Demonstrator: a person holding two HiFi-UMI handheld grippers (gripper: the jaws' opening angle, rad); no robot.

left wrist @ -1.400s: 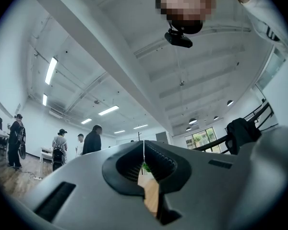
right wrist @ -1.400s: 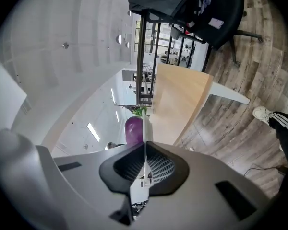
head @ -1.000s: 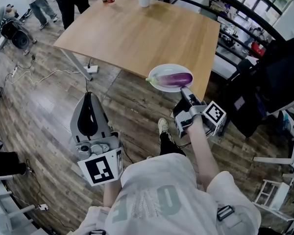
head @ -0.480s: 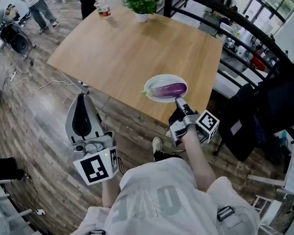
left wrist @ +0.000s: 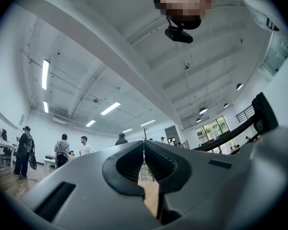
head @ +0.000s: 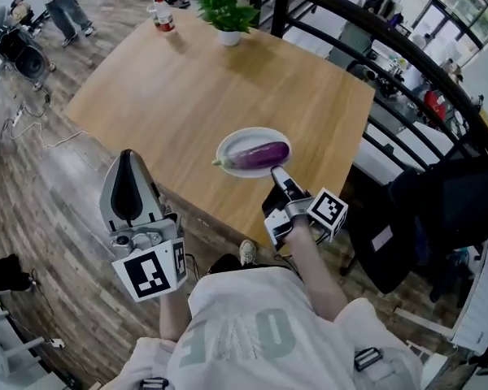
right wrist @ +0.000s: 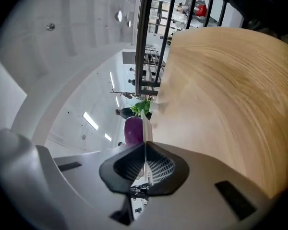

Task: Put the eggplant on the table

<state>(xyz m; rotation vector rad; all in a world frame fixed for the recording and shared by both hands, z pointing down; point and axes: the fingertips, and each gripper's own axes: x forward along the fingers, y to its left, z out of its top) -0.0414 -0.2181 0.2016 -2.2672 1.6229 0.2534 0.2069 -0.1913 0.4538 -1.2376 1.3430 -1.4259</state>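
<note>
The right gripper (head: pixel 274 171) is clamped on the near rim of the white plate (head: pixel 228 146). The eggplant (head: pixel 258 154) lies loose on it, over the near-right part of the table (head: pixel 171 88) — a one-edge pinch, so any tilt could roll the eggplant off or twist the plate free (perhaps past the table's edge). The left gripper (head: pixel 128 157), at the left, is closed on nothing. Count: one eggplant, one plate, one table, two grippers, one potted plant (head: pixel 225 10), one bottle (head: pixel 163 13).
</note>
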